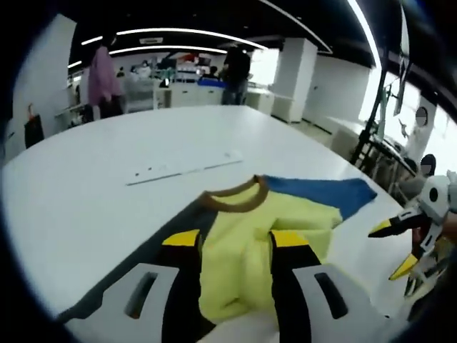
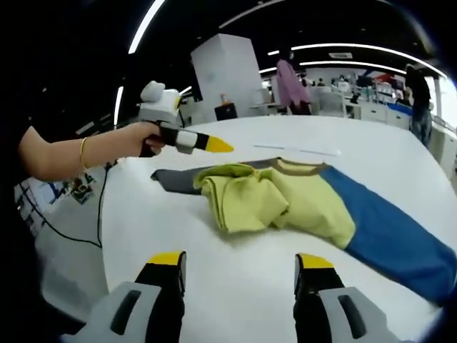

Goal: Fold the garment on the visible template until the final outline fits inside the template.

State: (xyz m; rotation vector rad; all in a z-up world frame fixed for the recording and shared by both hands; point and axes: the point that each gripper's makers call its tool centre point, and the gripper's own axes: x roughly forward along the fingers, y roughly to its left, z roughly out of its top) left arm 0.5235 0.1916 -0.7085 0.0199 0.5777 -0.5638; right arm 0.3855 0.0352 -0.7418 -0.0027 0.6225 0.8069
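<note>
A bunched garment lies on the white table: a yellow-green body, a brown collar, a blue part and a dark grey part. My left gripper is open, its yellow-tipped jaws standing on either side of the yellow-green folds; in the right gripper view it hovers just above the garment, held by a hand. My right gripper is open over bare table short of the garment, and in the left gripper view it stands to the garment's right.
A thin pale strip with marks lies on the table beyond the collar. The table's rounded edge is close on the left, with a cable below it. Two people stand far off among desks.
</note>
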